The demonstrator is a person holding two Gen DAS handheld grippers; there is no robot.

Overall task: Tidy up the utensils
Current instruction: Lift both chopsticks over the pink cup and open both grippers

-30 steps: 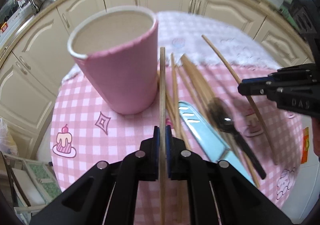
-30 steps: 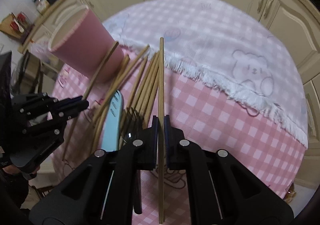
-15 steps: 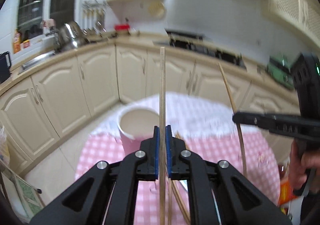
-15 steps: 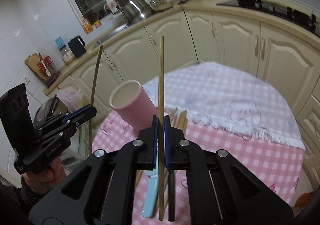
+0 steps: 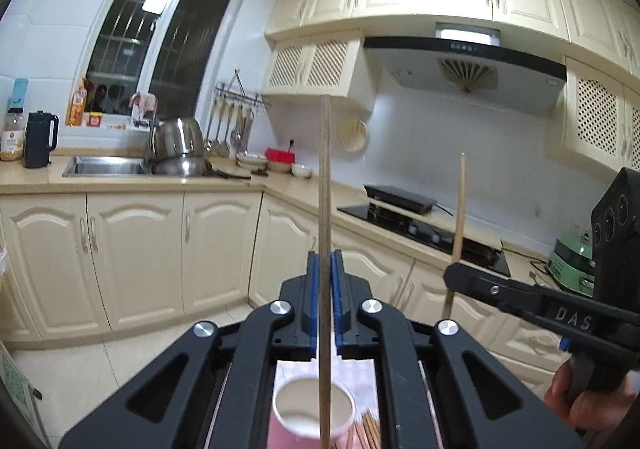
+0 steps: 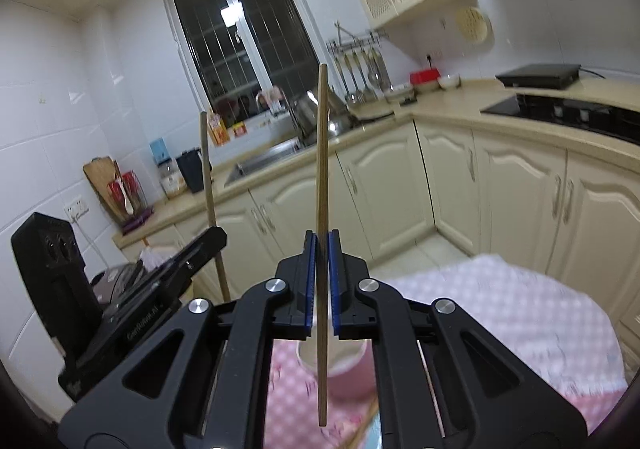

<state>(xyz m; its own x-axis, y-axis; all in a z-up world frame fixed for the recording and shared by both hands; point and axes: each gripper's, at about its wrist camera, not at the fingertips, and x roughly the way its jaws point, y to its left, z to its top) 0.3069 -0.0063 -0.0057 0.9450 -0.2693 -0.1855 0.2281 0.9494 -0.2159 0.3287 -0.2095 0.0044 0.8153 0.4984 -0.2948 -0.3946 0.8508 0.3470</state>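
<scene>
Both tools are matte black. The left gripper (image 5: pixel 325 301) has blue-lined fingers (image 5: pixel 313 301) and round silver screws behind them. The right gripper (image 6: pixel 323 289) looks identical, with pale lettering along its side and a boxy black rear block.

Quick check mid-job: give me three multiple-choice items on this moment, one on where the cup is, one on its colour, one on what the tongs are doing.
1. Where is the cup relative to the left tongs?
A. below them
B. on the counter
C. in the sink

2. What colour is the cup outside?
A. green
B. pink
C. black

3. What state are the right tongs in?
A. open, empty
B. shut on a spoon
C. shut on a chopstick

Answers: 1 A, it shows low between the tong arms; 2 B, its wall is pink; 3 C, the blue pads clamp an upright wooden stick.
</scene>
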